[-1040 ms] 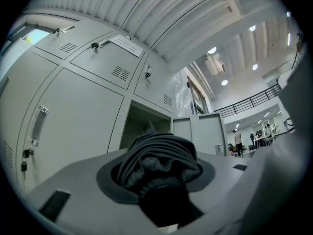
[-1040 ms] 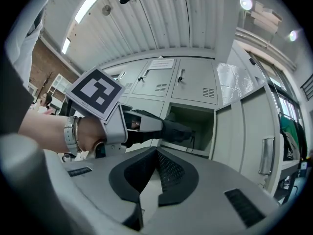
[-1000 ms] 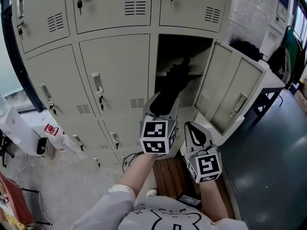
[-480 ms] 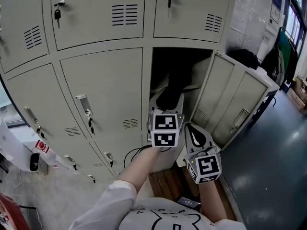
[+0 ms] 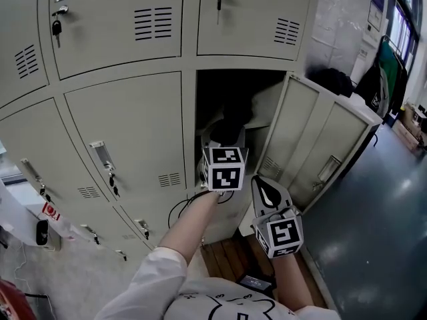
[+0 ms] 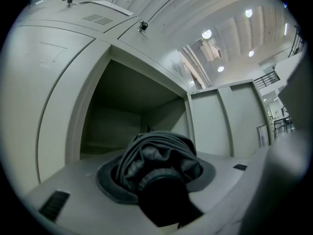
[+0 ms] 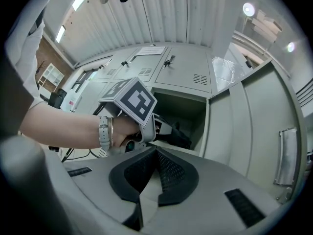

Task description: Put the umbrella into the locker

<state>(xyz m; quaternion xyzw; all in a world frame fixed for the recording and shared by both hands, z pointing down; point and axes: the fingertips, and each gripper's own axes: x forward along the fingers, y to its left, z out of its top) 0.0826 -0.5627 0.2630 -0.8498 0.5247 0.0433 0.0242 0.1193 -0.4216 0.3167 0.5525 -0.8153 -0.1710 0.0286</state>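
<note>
A large bank of grey metal lockers [image 5: 120,112] is filling most of the head view; one compartment in the middle row, the open locker [image 5: 230,85], is showing a dark inside; its door [image 5: 320,145] is standing swung out to the right; a dark glossy floor [image 5: 373,232] is lying at the right, below it; the person's left arm in a white sleeve [image 5: 153,279] is reaching forward to the opening; the left gripper [image 5: 221,142] is pointing roughly level at the open locker, just in front of its lower edge; its fingers are closing around the umbrella [image 6: 156,155], a dark folded one, and are gripping its thick rear part; the umbrella is sticking out ahead of the fingers, and its front end is reaching inside the opening; I cannot tell if it is touching the floor of the compartment; the right gripper [image 7: 155,173] is hovering lower and to the right, near the door, apart from the umbrella; its black fingers are meeting at the tips with nothing between them; a pale strap [image 7: 103,133] is sitting on the left wrist; small keys [image 5: 57,25] are hanging from the locks of the upper doors.
</note>
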